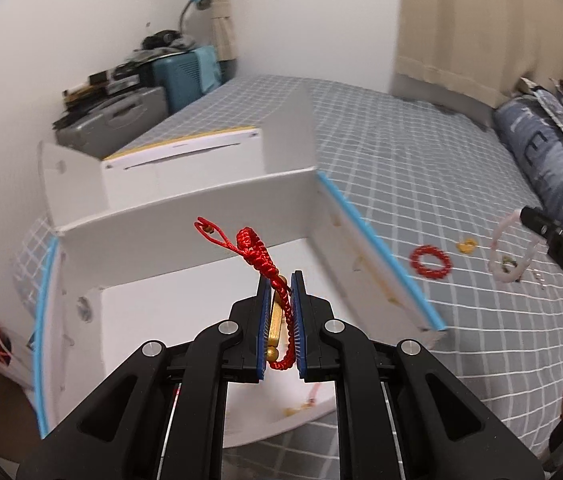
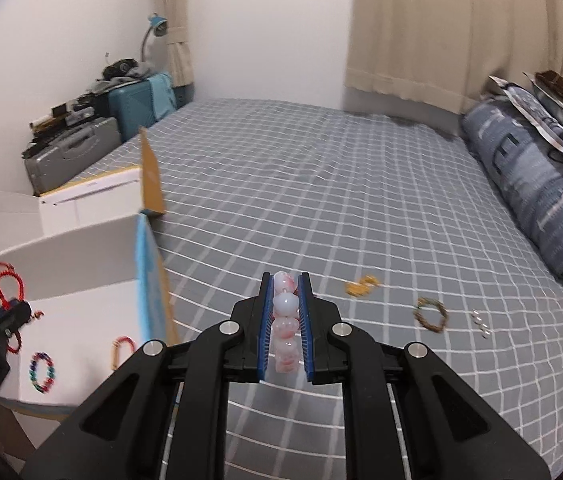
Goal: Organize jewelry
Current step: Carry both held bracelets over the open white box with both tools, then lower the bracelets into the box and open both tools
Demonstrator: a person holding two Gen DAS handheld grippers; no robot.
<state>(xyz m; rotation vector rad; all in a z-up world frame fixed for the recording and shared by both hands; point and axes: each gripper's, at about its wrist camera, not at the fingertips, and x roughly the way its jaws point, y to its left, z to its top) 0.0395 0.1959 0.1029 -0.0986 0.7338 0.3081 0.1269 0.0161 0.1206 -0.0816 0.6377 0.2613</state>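
Note:
My left gripper (image 1: 280, 280) is shut on a red braided cord bracelet (image 1: 255, 252) with a gold bar, held above the open white box (image 1: 185, 236). It also shows in the right wrist view (image 2: 5, 308) over the box (image 2: 61, 248). My right gripper (image 2: 285, 280) is shut on a pink-white bead bracelet (image 2: 284, 320), held above the bed; it shows in the left wrist view (image 1: 511, 248). On the bed lie a red bead bracelet (image 1: 430, 262), a gold piece (image 2: 361, 286), a green-brown bracelet (image 2: 430, 315) and small clear studs (image 2: 480, 322).
The box floor holds a multicolour bead bracelet (image 2: 42, 372) and a red-gold loop (image 2: 121, 350). A second white box (image 1: 185, 160) stands behind. The grey checked bed (image 2: 321, 184) has a blue pillow (image 2: 541, 196) at right. Suitcases (image 2: 81, 144) stand by the wall.

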